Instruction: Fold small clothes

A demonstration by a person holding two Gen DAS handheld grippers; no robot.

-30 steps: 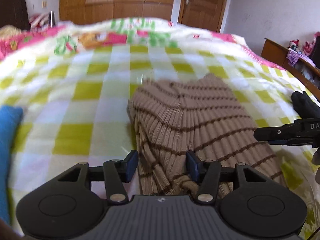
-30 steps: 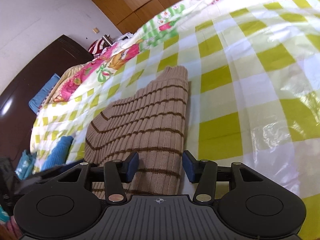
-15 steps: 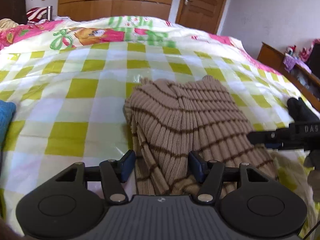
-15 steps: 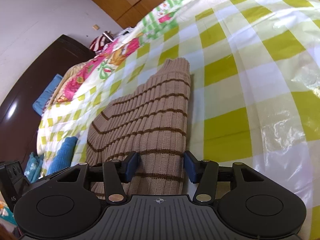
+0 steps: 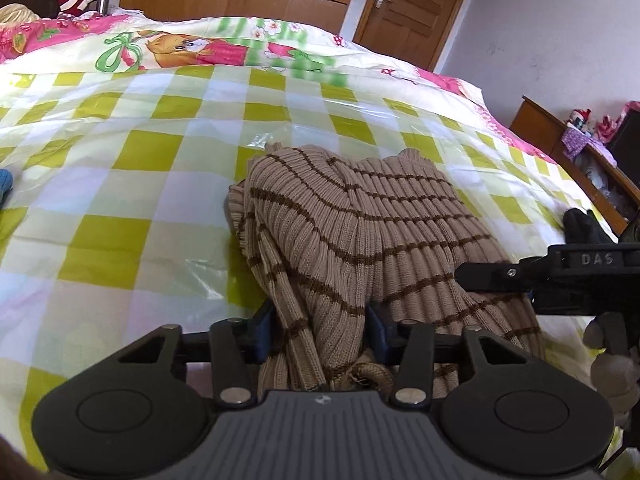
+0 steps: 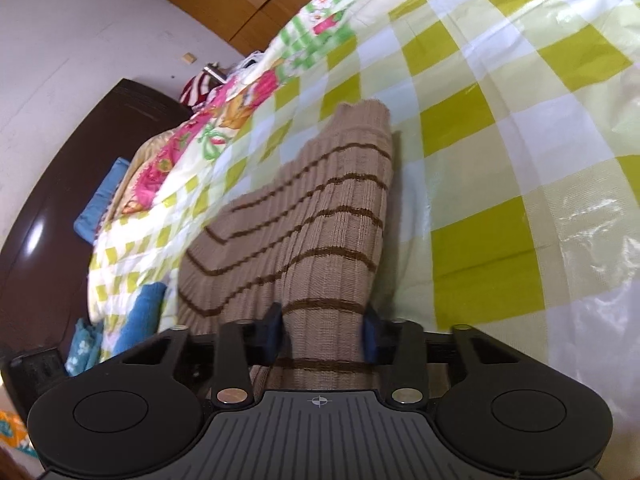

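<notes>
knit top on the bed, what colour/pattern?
Tan ribbed knit top with thin dark-brown stripes; clearest in the left wrist view.

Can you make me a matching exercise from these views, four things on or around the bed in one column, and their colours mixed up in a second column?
Column one:
1. knitted garment
2. bed cover
3. headboard
4. folded cloth

Column two:
A. dark brown
B. blue
C. tan with brown stripes
D. yellow-green and white checks

Pairs: 1-C, 2-D, 3-A, 4-B
</notes>
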